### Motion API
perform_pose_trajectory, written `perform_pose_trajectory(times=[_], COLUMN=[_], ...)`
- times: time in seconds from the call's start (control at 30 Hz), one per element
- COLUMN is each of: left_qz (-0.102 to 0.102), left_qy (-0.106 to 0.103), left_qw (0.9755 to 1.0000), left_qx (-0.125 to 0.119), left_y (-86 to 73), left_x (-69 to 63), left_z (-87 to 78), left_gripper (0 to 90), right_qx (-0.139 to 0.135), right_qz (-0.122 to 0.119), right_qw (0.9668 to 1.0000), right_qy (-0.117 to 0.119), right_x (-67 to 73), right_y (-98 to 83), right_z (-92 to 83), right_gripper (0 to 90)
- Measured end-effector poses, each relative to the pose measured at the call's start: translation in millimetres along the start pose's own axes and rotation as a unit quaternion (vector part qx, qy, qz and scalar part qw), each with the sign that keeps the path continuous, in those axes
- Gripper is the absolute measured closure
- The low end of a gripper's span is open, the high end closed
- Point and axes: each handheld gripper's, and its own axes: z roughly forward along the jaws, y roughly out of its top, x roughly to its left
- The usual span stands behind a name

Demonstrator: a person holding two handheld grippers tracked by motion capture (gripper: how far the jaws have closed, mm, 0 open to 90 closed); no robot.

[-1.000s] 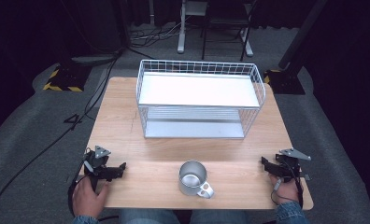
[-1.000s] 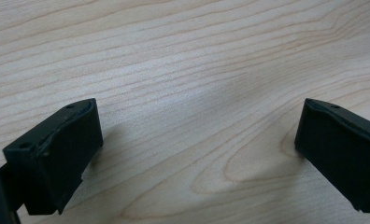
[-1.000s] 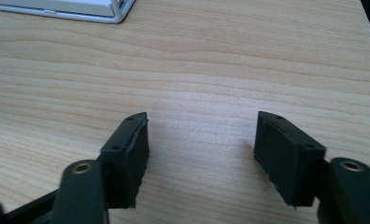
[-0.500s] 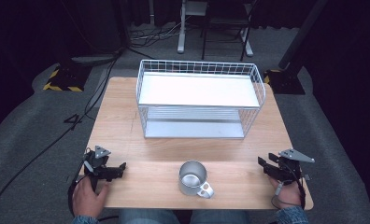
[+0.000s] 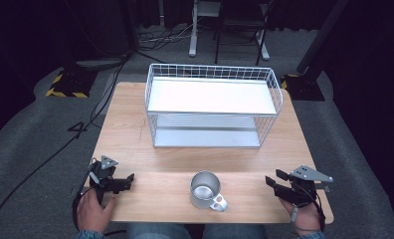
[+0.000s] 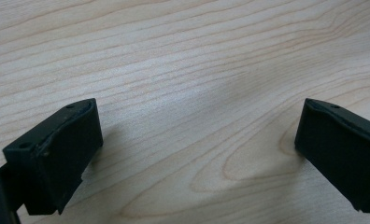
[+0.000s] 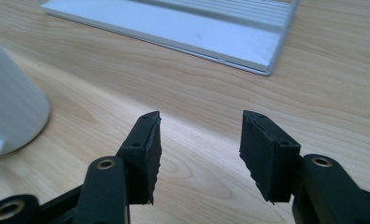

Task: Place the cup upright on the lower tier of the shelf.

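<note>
Approach to the metal mug [image 5: 205, 189], judged the step in hand. Best done by swinging the right gripper [image 5: 273, 180] across low and level, spreading its jaws wider than the mug's body before closing, and avoiding the handle, which points toward the person. Right gripper partly open, jaws just been closing, nothing between them; left gripper [image 5: 127, 179] wide open, empty, over bare wooden surface [image 5: 135, 129]. Mug upright, steel-grey, open-topped, near the front edge, between both grippers, well apart from the white wire basket [image 5: 212, 105].
</note>
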Motion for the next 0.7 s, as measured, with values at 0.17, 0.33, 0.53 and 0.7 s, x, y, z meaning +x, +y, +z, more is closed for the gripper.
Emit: perform_pose_trajectory(times=[0.17,0.33,0.53,0.7], left_qz=[0.0,0.0,0.0,0.001], left_qy=[0.0,0.0,0.0,0.0], left_qw=[1.0,1.0,1.0,1.0], left_qx=[0.0,0.0,0.0,0.0], left_y=[0.0,0.0,0.0,0.0], left_x=[0.0,0.0,0.0,0.0], left_z=[0.0,0.0,0.0,-0.1], left_gripper=[1.2,1.2,1.2,1.2], right_qx=[-0.003,-0.008,-0.008,-0.005], right_qz=[-0.016,-0.043,-0.07,-0.081], right_qw=[0.9996,0.998,0.9944,0.9913], right_qy=[0.023,0.046,0.079,0.104], right_x=[17.8,40.7,67.0,82.9], right_y=[6.9,10.7,15.0,16.5], right_z=[-3.9,-4.5,-3.9,-2.8], right_gripper=[48.4,48.4,48.4,48.3])
